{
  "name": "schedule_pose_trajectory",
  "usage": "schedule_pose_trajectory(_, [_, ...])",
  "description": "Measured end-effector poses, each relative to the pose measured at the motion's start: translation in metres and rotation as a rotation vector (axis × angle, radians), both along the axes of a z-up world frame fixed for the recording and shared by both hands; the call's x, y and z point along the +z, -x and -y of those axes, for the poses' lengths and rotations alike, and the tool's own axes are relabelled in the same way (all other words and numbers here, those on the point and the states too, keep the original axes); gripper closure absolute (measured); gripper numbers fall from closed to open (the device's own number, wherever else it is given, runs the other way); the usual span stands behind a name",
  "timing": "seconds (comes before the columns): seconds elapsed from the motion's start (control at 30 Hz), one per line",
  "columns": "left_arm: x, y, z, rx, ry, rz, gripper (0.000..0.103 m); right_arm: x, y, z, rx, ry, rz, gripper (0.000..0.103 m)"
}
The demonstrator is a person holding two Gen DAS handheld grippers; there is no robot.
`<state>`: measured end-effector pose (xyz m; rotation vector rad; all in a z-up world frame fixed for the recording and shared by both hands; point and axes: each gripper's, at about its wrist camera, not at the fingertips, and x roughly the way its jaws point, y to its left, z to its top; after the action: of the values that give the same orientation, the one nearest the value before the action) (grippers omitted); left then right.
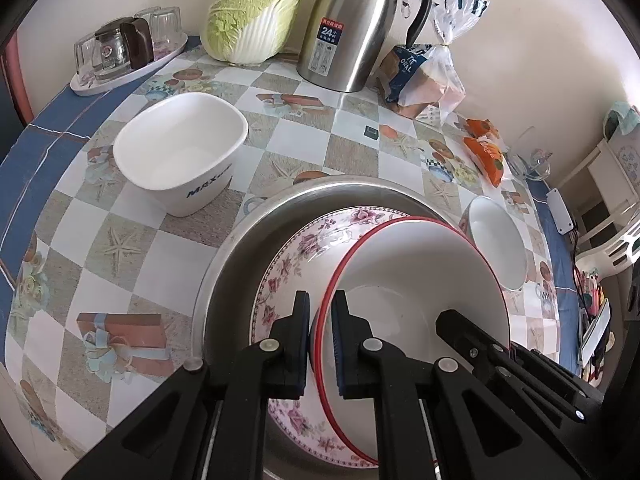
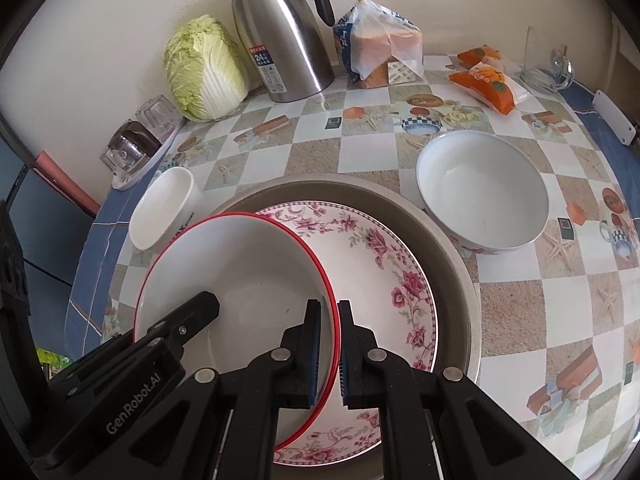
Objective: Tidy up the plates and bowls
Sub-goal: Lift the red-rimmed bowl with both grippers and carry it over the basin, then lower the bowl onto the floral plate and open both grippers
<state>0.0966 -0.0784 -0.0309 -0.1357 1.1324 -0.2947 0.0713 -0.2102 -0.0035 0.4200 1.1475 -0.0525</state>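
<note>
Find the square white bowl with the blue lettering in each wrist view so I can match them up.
Left wrist view: the square white bowl stands upper left of centre, left of the metal basin.
Right wrist view: the same bowl sits at the left, partly hidden behind the red-rimmed bowl.
Shared landmark: the steel thermos jug by the wall.

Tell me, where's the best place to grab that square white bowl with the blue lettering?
Probably the thin rim of the square white bowl: it stands upright and open, apart from the other dishes. Come down from above with one gripper finger inside and one outside a straight wall, since the body looks too wide to span.
</note>
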Motion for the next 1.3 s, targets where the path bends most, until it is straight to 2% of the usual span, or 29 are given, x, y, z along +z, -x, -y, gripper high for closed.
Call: schedule_pose_trajectory(1.3, [-0.012,-0.009,0.01,-0.011,-0.012,-0.003,0.093,-0.012,-0.01,0.01,-0.027,-0.021,-0.029,0.094])
